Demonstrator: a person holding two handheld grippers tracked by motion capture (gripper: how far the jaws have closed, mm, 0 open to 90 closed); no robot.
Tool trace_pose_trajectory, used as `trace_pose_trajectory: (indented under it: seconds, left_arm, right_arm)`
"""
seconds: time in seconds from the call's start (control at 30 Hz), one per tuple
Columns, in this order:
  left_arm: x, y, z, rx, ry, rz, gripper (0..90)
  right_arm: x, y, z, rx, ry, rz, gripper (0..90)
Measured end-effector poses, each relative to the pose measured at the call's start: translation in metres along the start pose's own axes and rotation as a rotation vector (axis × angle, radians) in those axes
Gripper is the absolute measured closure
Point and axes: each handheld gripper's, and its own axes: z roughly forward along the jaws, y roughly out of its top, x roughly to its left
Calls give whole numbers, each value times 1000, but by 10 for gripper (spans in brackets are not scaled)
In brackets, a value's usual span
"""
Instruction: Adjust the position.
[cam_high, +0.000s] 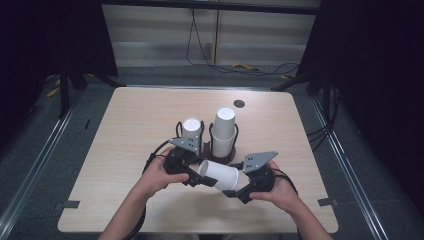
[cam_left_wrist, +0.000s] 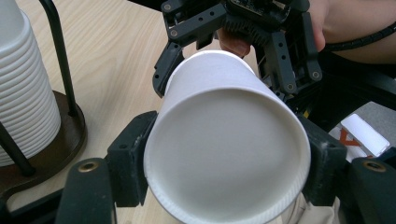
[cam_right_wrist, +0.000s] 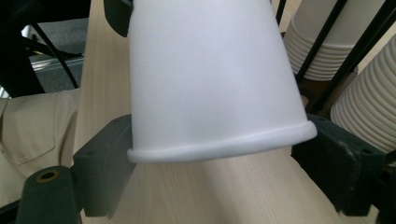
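A white paper cup (cam_high: 220, 175) lies on its side in the air over the near middle of the table, between my two grippers. My left gripper (cam_high: 200, 173) is shut on the cup's base end. In the left gripper view the cup's bottom (cam_left_wrist: 226, 154) faces the camera, with a black pad against each side of it. My right gripper (cam_high: 236, 188) grips the wider rim end from the right. In the right gripper view the rolled rim (cam_right_wrist: 219, 149) spans the gap and meets both pads. The right gripper (cam_left_wrist: 223, 74) shows beyond the cup in the left gripper view.
Two black wire holders stand just behind the grippers, each with a stack of upside-down white cups: a shorter stack (cam_high: 192, 131) and a taller one (cam_high: 224, 127). A dark round hole (cam_high: 239, 103) marks the table (cam_high: 125, 130) farther back.
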Motion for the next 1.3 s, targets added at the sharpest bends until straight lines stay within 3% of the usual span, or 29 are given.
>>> trace_pose_trajectory:
  seconds: [0.63,0.87,1.1,1.3]
  left_arm:
    - [2,-2,1,-5,-13,-5,317]
    - [3,-4,3,7,-12,-4,315]
    - [1,-3,5,53,5,17,309]
    - [4,-4,5,54,-4,8,309]
  right_arm:
    - [1,3,-1,-8,17,-27,199]
    - [0,2,-5,-1,12,-28,207]
    - [0,2,-6,6,13,-28,207]
    - [0,2,-6,4,17,-24,211]
